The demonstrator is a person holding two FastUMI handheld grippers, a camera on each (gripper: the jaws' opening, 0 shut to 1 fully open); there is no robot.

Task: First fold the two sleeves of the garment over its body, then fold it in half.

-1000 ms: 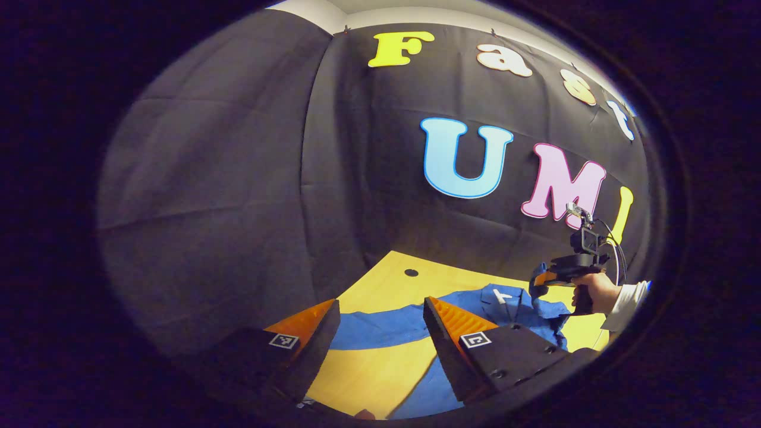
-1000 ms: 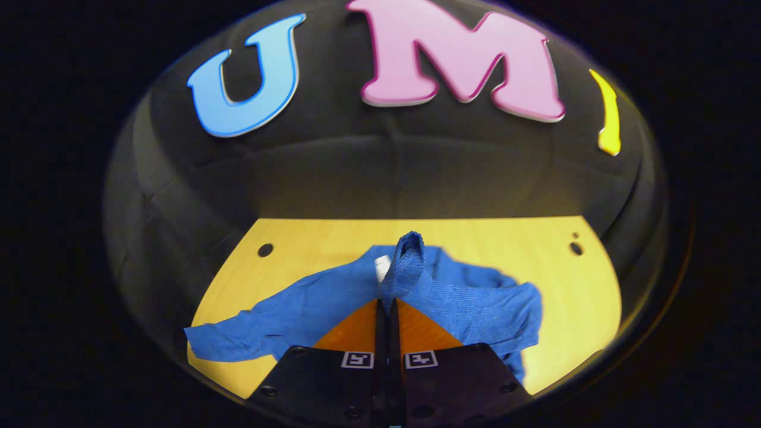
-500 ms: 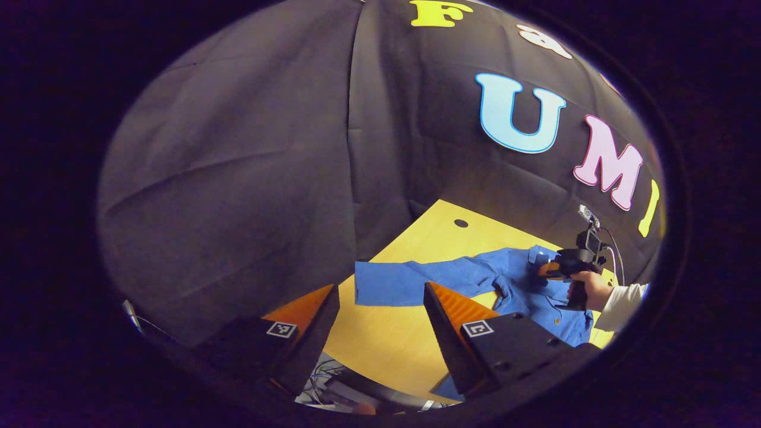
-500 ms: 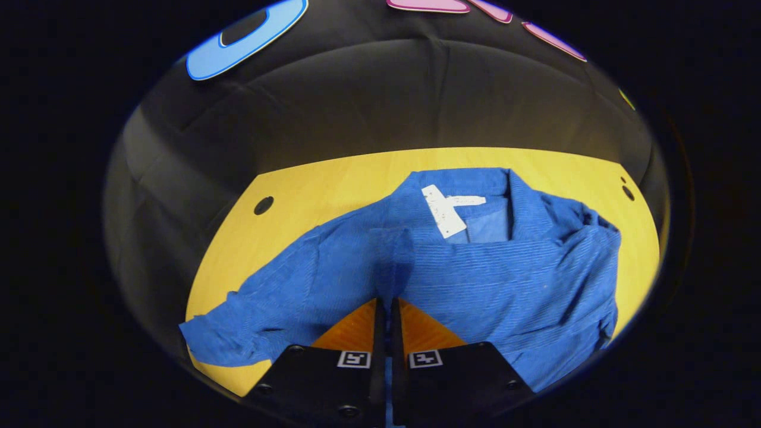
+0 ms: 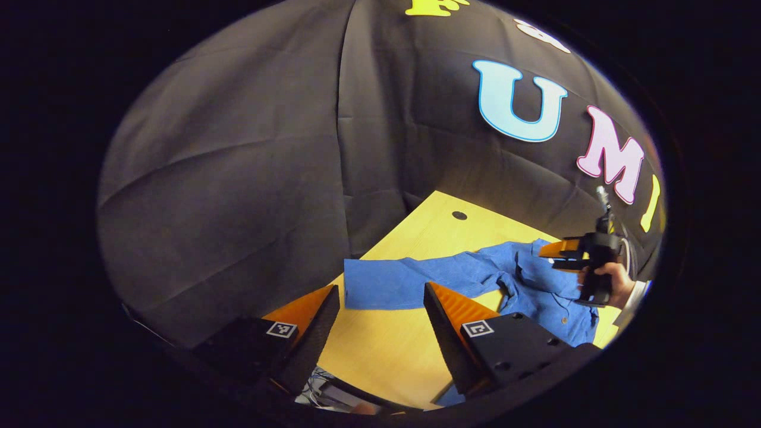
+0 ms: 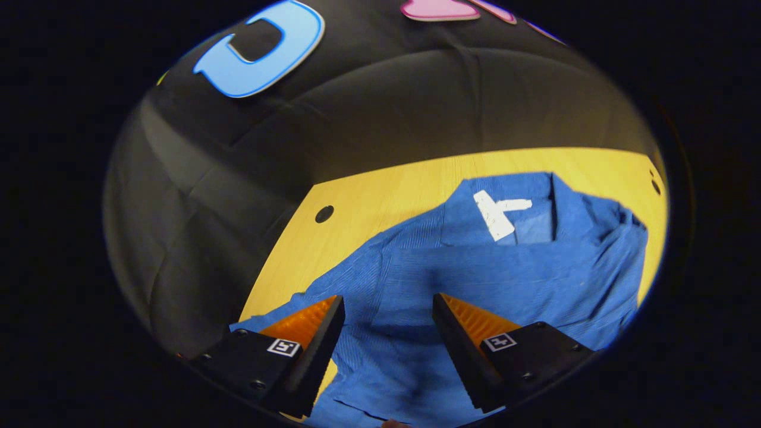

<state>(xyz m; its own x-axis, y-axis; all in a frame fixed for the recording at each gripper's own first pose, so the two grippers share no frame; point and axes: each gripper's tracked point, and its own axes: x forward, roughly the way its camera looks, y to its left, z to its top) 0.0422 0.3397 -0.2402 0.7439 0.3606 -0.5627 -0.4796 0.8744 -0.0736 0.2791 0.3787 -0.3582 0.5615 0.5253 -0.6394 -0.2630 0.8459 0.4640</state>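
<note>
A blue shirt lies on the yellow table, collar and white label at the far side. One sleeve lies folded across its body. The other sleeve stretches out flat toward the table's near edge in the left gripper view. My right gripper hangs open just above the shirt's body, nothing between its fingers; it also shows farther off as the right gripper, held by a hand. My left gripper is open above the table edge, short of the outstretched sleeve's cuff.
Black cloth walls close in the table at the back and sides. A round hole sits in the tabletop near the far corner. Bare wood lies between my left gripper and the sleeve. Cables show below the table edge.
My right gripper carried the sleeve down onto the shirt's body, then opened and let it go. My left gripper swung back from over the shirt to the table's edge.
</note>
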